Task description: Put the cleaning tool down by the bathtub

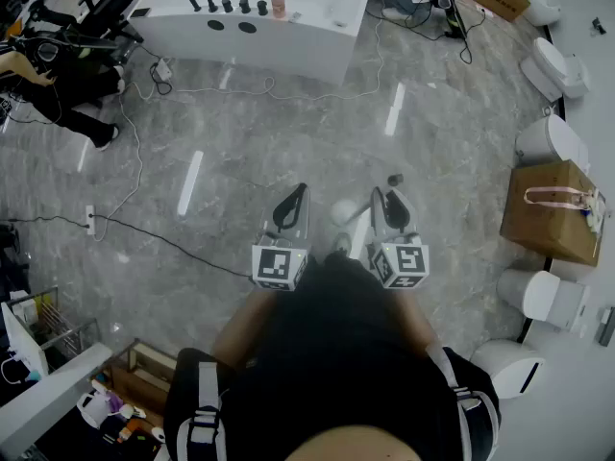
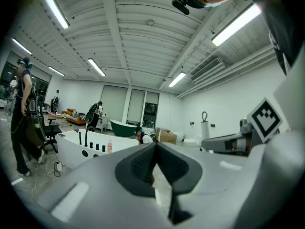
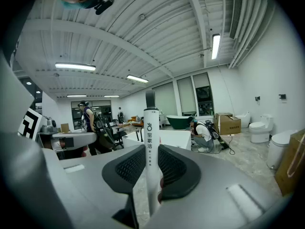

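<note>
Right tool (image 3: 151, 152) pinches the white cleaning stick (image 3: 150, 125) upright; left tool (image 2: 155, 149) is pressed together, empty. This looks like the carrying step. The bathtub (image 1: 259, 22) sits well ahead across the floor (image 1: 288, 142), so the next move is walking over and lowering the stick beside it.

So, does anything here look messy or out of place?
Loose cables trail across the floor by the white bathtub, and a cardboard box sits in the row of toilets. Nothing looks spilled or broken.
</note>
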A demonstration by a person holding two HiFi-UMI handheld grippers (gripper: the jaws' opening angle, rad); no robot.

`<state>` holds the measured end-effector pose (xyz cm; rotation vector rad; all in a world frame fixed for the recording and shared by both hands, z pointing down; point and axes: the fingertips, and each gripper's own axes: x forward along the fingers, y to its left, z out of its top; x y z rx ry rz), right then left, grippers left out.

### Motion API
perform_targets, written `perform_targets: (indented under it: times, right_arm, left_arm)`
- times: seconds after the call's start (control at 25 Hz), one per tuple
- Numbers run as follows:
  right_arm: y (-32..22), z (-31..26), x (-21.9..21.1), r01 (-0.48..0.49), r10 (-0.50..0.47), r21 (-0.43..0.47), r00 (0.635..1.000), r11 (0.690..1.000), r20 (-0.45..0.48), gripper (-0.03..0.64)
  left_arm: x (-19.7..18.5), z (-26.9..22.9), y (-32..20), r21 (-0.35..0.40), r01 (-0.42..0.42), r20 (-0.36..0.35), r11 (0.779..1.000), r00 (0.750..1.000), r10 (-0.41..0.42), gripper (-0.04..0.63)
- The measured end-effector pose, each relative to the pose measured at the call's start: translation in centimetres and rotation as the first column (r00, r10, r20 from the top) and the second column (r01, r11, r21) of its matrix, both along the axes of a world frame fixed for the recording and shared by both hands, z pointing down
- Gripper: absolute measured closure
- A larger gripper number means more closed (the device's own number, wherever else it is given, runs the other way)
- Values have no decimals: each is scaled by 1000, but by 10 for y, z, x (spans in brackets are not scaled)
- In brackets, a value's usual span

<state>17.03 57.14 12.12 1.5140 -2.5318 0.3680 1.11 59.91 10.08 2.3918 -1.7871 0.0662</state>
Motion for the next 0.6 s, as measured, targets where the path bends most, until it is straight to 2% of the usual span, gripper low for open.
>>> perform_targets:
  times: [0.44, 0.6]
  right_arm:
    - [8, -3, -28, -26, 26, 6, 1000, 1000, -7, 532]
    - [11, -4, -39, -47, 47, 26, 999, 999, -4, 532]
  left_arm:
    - [-28, -2, 10, -1, -21, -6, 1000, 1000, 21, 588]
    - [-41, -7, 14, 22, -40, -9, 999, 999, 40, 588]
